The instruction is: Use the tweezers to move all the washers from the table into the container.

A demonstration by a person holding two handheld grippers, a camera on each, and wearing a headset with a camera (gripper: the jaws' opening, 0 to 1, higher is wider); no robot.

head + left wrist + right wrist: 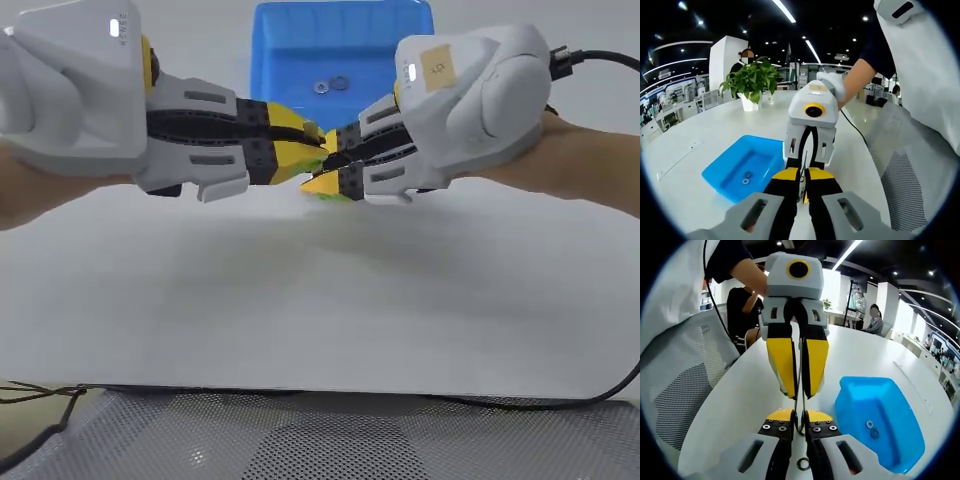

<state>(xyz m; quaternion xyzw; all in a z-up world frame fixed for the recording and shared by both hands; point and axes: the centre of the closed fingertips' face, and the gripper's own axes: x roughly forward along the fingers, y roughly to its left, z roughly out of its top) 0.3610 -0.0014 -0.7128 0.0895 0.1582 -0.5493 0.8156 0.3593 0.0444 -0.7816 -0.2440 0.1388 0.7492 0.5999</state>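
Materials and finishes, listed
Glossy blue plastic container [300, 70]; bright metal washers [321, 88]; thin shiny metal tweezers [799, 405]; smooth matt white tabletop [320, 300]; grey woven-mesh chair [330, 440].

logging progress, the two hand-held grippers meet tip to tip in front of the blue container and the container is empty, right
Not empty: the head view shows two washers lying in the blue container. The left hand-held gripper and right hand-held gripper do meet tip to tip in front of it, both shut on the tweezers.

Left claw [803, 176] pinching tweezers [803, 161]; blue container [722, 172] (two washers [746, 178] inside) at left.
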